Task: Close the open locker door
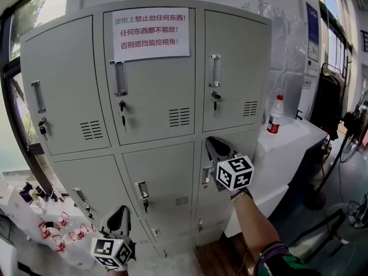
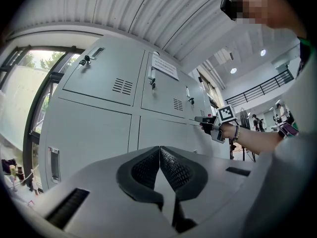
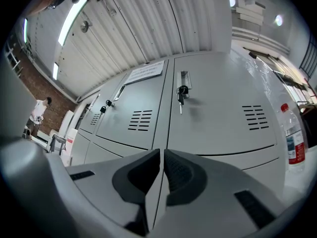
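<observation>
Grey metal locker door (image 1: 241, 144), centre right, looks flush; my right gripper (image 1: 210, 140), jaws together as a blunt pusher, hovers by its upper-left corner; left gripper (image 1: 122, 209) closed, empty, lower left.

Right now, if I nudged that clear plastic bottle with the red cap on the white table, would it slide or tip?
Probably tip: the clear plastic bottle with the red cap is tall and narrow, standing upright on the white table. Once down, its round body would likely roll. It seems light plastic; its fill level is unclear.
</observation>
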{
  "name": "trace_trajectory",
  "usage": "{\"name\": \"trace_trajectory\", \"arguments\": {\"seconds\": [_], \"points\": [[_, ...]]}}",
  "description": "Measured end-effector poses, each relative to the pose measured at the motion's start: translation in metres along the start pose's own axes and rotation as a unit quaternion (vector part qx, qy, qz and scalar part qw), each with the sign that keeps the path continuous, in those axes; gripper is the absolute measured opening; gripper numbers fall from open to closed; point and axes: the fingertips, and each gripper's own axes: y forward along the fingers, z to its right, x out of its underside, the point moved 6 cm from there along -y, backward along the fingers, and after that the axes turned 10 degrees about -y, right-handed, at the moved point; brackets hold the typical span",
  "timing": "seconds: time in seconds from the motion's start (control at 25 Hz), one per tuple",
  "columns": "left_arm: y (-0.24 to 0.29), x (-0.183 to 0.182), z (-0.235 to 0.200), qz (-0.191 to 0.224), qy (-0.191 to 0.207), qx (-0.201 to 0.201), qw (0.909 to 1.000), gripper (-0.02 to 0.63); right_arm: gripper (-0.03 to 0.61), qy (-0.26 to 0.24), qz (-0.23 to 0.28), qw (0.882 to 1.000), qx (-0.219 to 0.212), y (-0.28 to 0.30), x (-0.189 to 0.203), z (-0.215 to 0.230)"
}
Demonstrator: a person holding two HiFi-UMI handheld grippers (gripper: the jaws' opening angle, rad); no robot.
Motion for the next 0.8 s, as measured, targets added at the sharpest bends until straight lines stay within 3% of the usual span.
{"name": "trace_trajectory", "arguments": {"seconds": [0.36,0.8], "points": [[-0.011,0.006,-0.009,-0.009,-0.014,0.031,0.9994,0.023,0.012,0.000,-0.014,1.000,0.013,-0.048,-0.002,-0.043],[-0.046,0.010,-0.034,-0.029,-0.024,0.071,0.9967,0.023,0.012,0.040,-0.035,0.996,0.070,-0.113,0.007,-0.098]]}}
